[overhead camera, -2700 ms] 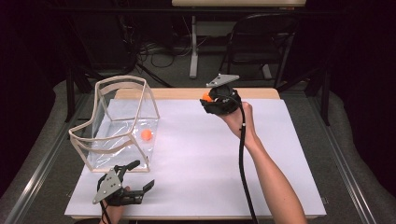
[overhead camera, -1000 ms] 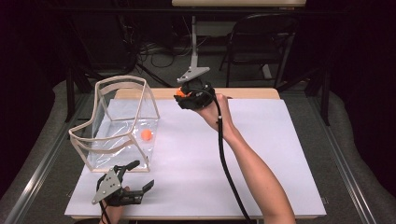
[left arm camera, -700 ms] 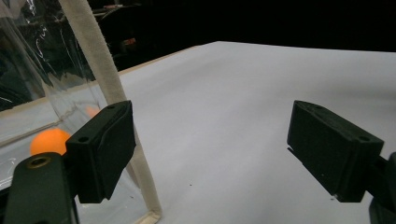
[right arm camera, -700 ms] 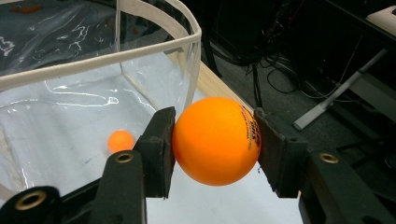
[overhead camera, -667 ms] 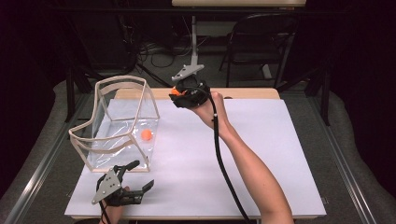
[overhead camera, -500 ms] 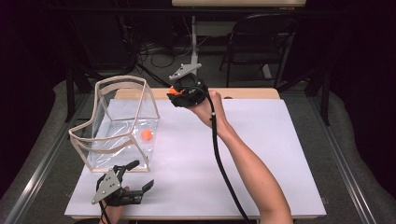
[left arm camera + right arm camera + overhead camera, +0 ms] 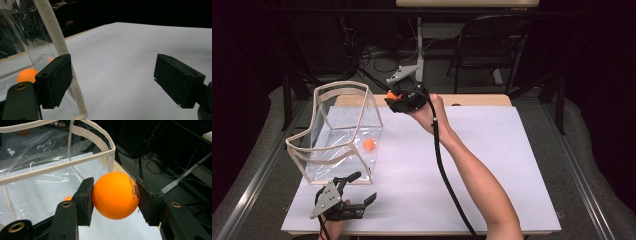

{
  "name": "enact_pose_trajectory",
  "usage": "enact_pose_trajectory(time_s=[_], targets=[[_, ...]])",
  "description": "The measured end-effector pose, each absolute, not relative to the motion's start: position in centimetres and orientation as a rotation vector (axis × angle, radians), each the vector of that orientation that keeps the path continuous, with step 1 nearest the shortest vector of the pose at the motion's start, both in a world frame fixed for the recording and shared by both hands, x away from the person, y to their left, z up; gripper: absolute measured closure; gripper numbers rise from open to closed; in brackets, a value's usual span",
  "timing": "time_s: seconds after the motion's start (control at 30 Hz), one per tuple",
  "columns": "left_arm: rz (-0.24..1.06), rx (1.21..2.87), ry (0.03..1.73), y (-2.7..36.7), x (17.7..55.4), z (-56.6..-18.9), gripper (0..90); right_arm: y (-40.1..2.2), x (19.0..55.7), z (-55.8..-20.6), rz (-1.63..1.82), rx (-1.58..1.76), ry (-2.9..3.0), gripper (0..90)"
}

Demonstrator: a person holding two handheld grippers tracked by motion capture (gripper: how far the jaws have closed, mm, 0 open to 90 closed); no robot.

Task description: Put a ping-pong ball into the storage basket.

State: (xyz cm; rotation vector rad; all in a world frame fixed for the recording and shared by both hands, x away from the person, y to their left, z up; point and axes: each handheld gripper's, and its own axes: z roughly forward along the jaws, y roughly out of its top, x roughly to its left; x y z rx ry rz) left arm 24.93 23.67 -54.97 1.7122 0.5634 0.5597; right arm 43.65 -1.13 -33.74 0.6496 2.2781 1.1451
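Note:
My right gripper [image 7: 393, 96] [image 7: 115, 195] is shut on an orange ball [image 7: 115, 195] [image 7: 391, 95], held in the air just right of the far corner of a clear bag [image 7: 337, 132] [image 7: 50, 167] with a cream rim. A second orange ball [image 7: 369, 144] [image 7: 27, 75] lies inside the bag, low behind its near right wall. My left gripper [image 7: 362, 187] [image 7: 112, 82] rests near the table's front edge, just in front of the bag, open with nothing between its jaws. The bag's near corner seam [image 7: 60, 55] stands just by the left jaw.
A white sheet [image 7: 492, 165] covers the table top, bare to the right of my right forearm [image 7: 472, 175]. Past the far edge stand a dark chair [image 7: 492, 50] and a table leg [image 7: 419, 45] amid floor cables. Metal rails run along both table sides.
My right gripper has carried the orange ball leftward along the far edge, from mid-table to the bag's far right corner. The left gripper has stayed put.

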Motion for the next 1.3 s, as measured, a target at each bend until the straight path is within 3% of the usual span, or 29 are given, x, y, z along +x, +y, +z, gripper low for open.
enact_pose_trajectory(time_s=[1.3], targets=[[0.561, 1.711, 0.560, 23.8, 24.9, -54.9, 15.8, 2.5, 43.9, -32.4, 1.169, 0.574, 2.310, 50.5]])
